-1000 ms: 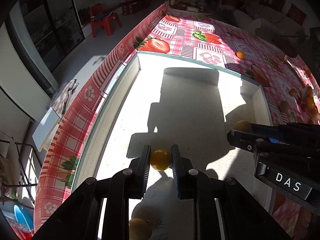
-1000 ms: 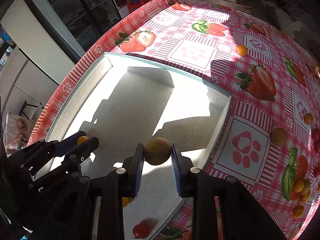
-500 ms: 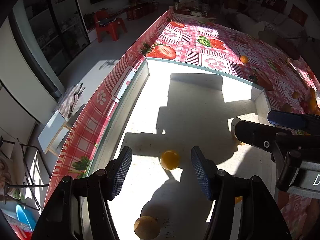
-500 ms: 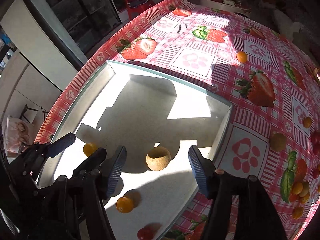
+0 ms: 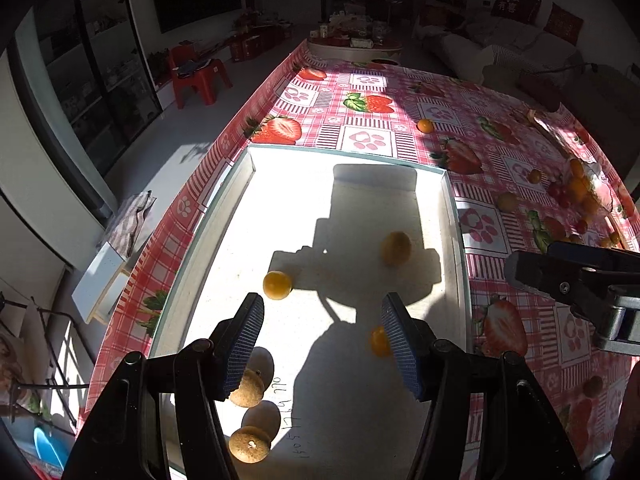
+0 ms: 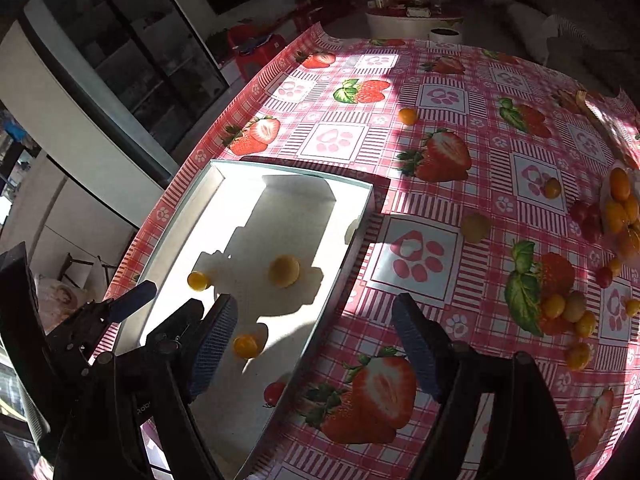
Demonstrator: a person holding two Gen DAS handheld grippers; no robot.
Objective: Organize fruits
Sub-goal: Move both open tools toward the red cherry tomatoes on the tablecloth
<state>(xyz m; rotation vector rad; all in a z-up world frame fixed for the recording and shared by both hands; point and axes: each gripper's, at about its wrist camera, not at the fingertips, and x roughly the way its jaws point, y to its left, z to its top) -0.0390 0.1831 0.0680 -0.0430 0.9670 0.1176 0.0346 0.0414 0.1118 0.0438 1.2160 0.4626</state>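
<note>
From the left wrist camera I saw the left gripper hanging over the white tray, its jaws apart with nothing between the pads. Inside the tray, a small orange fruit lay just beyond the left pad, near the tray's left wall. A larger tan fruit sat toward the tray's right wall, in shadow. A second small orange fruit showed partly behind the right pad. At the tray's near end I could make out two brown round fruits, one tucked behind the left finger. The right gripper reached in past the tray's right wall, over the strawberry tablecloth. More fruits lay loose on the cloth well right of the tray.

From the right wrist camera my right gripper straddled the tray's right wall. Its jaws had just been opening and stood wide, empty. The tan fruit rested on the tray floor beyond the pads, near the right wall. One small orange fruit lay toward the tray's left side, another just beside my left pad. A red cherry tomato sat at the tray's near right edge. The left gripper appeared at the tray's near left corner. A heap of orange and red fruits lay far right of the tray.
</note>
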